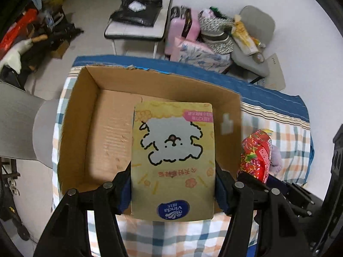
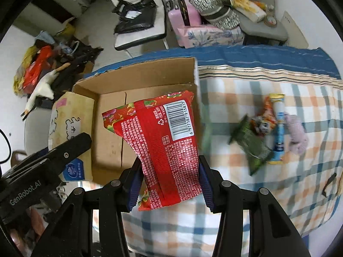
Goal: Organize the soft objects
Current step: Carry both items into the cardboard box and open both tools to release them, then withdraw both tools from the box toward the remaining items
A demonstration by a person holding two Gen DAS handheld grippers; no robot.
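Both hands loaded, both over the cardboard box (image 1: 90, 115). Left gripper (image 1: 173, 184) is clamped on the yellow tissue pack (image 1: 173, 150), pads squeezing its near end, far end poking out over the box floor toward 12 o'clock. Right gripper (image 2: 169, 182) is clamped on the red packet (image 2: 165, 141), which sits high at the box's right wall w/ its top tilted to 11. From the right wrist cam the tissue pack (image 2: 68, 115) shows at 9 o'clock, by the box's left wall. Box looks bare inside, so plenty of room. To do this bit well, IMO: lower the tissue pack flat along one wall before letting go, don't drop from height or it lands skewed. Bring the red packet in beside it, not on top, and keep the two grippers from knocking each other; they're close. Leftovers wait on the checked cloth (image 2: 235, 98) at 3 o'clock: green packet (image 2: 253, 145), blue tube (image 2: 278, 128), pinkish soft thing (image 2: 297, 132).
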